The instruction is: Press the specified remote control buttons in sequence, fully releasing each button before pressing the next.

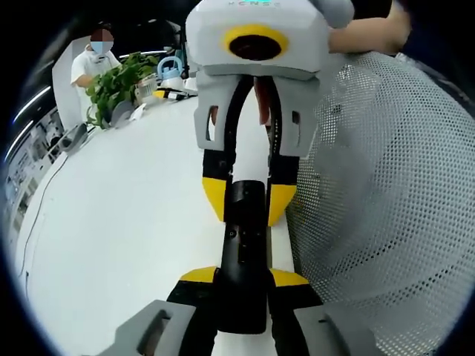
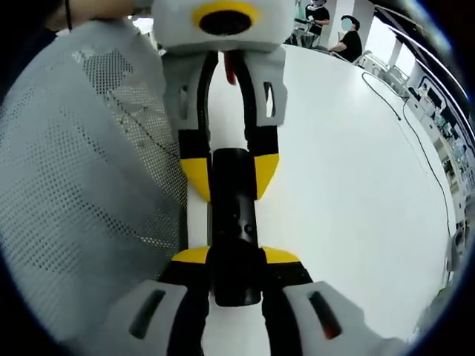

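Observation:
A slim black remote control (image 1: 243,237) with small buttons along its face is held above the white table, gripped at both ends. My left gripper (image 1: 243,276) rises from the bottom of the left gripper view, its yellow-tipped jaws shut on the remote's near end. My right gripper (image 1: 247,199) comes down from the top there and clamps the far end. In the right gripper view the remote (image 2: 234,215) runs up the middle, with the right gripper (image 2: 236,256) shut on its near end and the left gripper (image 2: 230,172) shut on the other.
The white table (image 1: 133,215) spreads under the remote. A person's white mesh garment (image 1: 386,185) hangs close beside the grippers. A green plant (image 1: 119,81) and small items stand at the far edge by a person in white. A black cable (image 2: 415,141) crosses the table.

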A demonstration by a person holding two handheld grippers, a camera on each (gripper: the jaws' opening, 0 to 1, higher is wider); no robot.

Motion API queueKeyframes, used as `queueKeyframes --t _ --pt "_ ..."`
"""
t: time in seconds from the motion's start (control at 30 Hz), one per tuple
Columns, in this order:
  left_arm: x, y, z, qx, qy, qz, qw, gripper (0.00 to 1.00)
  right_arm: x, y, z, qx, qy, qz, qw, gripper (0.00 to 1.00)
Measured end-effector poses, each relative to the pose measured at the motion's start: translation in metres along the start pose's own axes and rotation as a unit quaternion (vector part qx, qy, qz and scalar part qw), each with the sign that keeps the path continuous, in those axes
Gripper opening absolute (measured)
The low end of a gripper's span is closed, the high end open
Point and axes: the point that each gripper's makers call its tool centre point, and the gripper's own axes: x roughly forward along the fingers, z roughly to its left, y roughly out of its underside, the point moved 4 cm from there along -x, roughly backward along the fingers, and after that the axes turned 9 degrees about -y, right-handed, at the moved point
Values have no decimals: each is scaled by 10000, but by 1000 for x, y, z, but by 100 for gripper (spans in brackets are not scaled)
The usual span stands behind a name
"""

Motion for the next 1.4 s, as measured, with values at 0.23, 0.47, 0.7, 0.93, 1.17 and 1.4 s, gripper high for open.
queueKeyframes --t 0.23,0.47,0.7,0.93,1.17,1.4 --pt "0 0 0 38 -4 -15 10000 26 -1 0 -2 110 -69 -93 9999 24" --pt "1 -3 -1 -318 -35 87 9994 32 0 -3 -3 55 -87 -14 9999 24" --pt "-9 -8 7 -800 -323 69 9963 56 1 -3 -4 157 -89 -65 9998 24" --pt "-34 -24 28 -1525 -806 -390 9842 76 1 -3 -5 271 -94 -118 9995 24" --pt "-75 -40 43 -2254 -1430 -1122 9572 88 1 -3 -5 254 -78 -97 9996 24" --pt "-107 -48 32 -2311 -1943 -1334 9440 92 2 -4 -5 253 -38 -80 9996 24"
